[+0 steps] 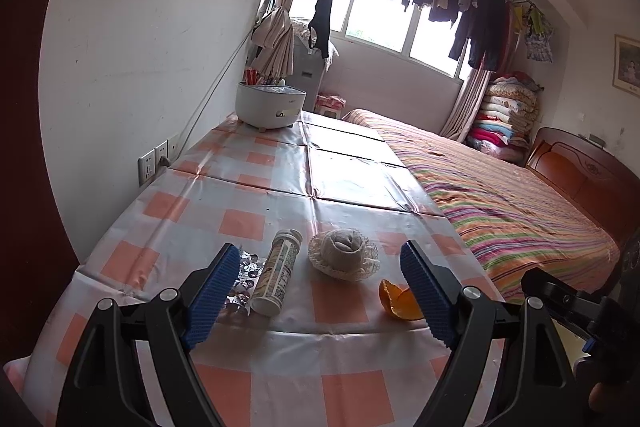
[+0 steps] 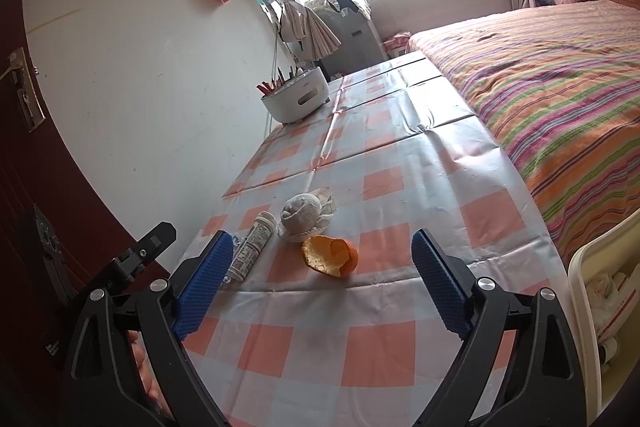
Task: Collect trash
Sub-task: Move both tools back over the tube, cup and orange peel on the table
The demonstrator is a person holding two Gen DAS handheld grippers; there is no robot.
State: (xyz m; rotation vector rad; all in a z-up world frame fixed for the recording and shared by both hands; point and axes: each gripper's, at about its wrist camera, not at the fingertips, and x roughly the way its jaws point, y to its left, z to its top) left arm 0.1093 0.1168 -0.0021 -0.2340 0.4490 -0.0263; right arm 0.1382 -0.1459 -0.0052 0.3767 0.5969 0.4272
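Note:
On the checked tablecloth [image 1: 240,223] lie a white tablet tube [image 1: 276,273], a rolled grey sock with lace trim [image 1: 344,253], an orange peel [image 1: 398,301] and a shiny printed wrapper [image 1: 240,287]. My left gripper [image 1: 320,291] is open and empty, just short of them, the tube near its left finger and the peel by its right finger. In the right wrist view the tube [image 2: 252,247], sock [image 2: 306,217] and peel [image 2: 330,255] lie ahead of my open, empty right gripper [image 2: 320,279].
A white round appliance [image 1: 270,105] stands at the table's far end by the wall. A bed with a striped cover [image 1: 520,203] runs along the table's right side. A cream bin [image 2: 600,307] with trash stands at the right. Wall sockets [image 1: 154,161] sit to the left.

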